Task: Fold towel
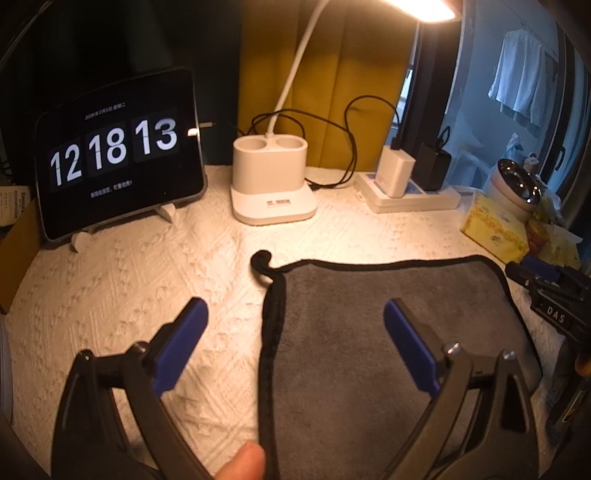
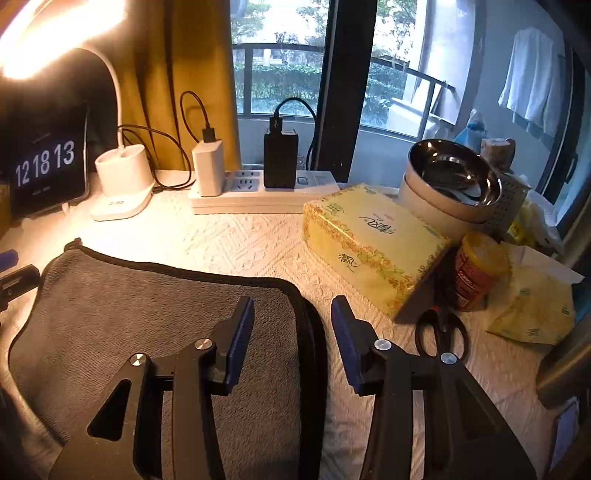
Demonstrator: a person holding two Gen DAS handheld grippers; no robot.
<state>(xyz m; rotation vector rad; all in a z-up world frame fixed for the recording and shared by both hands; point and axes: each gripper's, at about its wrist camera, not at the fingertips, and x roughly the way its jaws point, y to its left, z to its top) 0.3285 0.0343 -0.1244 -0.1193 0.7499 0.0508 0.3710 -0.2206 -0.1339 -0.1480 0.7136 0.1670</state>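
Home desk, lamp (image 1: 421, 7), tissue box (image 2: 369, 251), curtain (image 1: 332, 74)

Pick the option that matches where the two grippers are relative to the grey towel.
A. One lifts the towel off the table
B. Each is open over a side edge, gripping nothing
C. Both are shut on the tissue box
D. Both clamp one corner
B: the left gripper and the right gripper are both open, each straddling a side edge of the flat grey towel.
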